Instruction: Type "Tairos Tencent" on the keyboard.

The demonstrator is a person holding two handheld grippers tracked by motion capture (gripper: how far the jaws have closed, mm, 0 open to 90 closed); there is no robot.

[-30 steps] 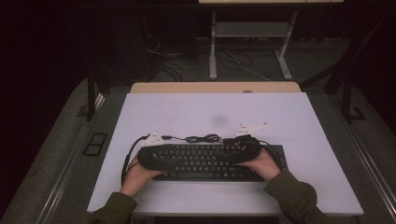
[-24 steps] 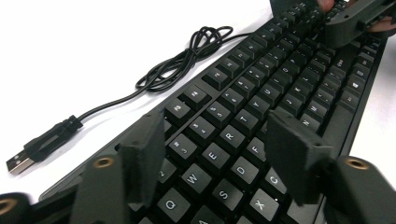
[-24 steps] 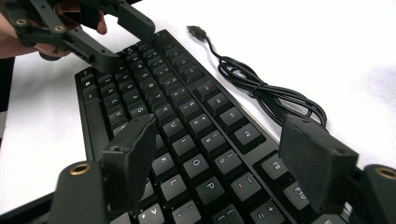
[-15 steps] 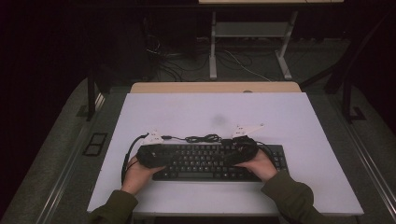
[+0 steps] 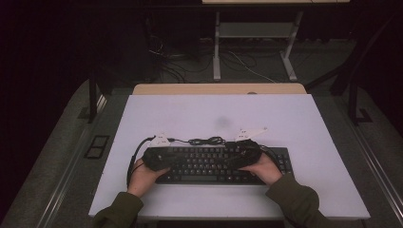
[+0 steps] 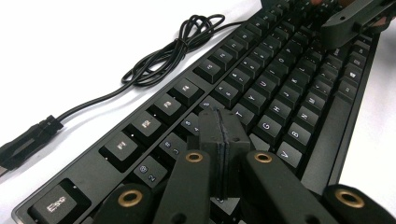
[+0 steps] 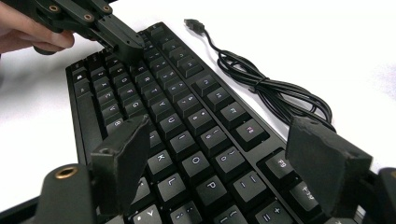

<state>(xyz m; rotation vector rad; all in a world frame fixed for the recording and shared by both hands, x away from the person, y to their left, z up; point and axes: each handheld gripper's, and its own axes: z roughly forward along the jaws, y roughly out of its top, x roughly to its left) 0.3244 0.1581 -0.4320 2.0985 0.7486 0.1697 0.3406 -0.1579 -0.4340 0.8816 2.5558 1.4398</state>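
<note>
Pressing keys on the black keyboard (image 5: 216, 164), lying near the front edge of the white surface (image 5: 190, 114)

Left gripper (image 6: 223, 140): jaws just closed together, empty, over the number row; press straight down on one key. Right gripper (image 7: 224, 163): jaws apart, just widening, empty; keep clear of the coiled cable (image 7: 275, 93)

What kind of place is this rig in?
Probably a lab or recording room, not an office: a bare white table with just a keyboard, a dark backdrop, loose cables on the floor, and the legs of a second table behind.
</note>
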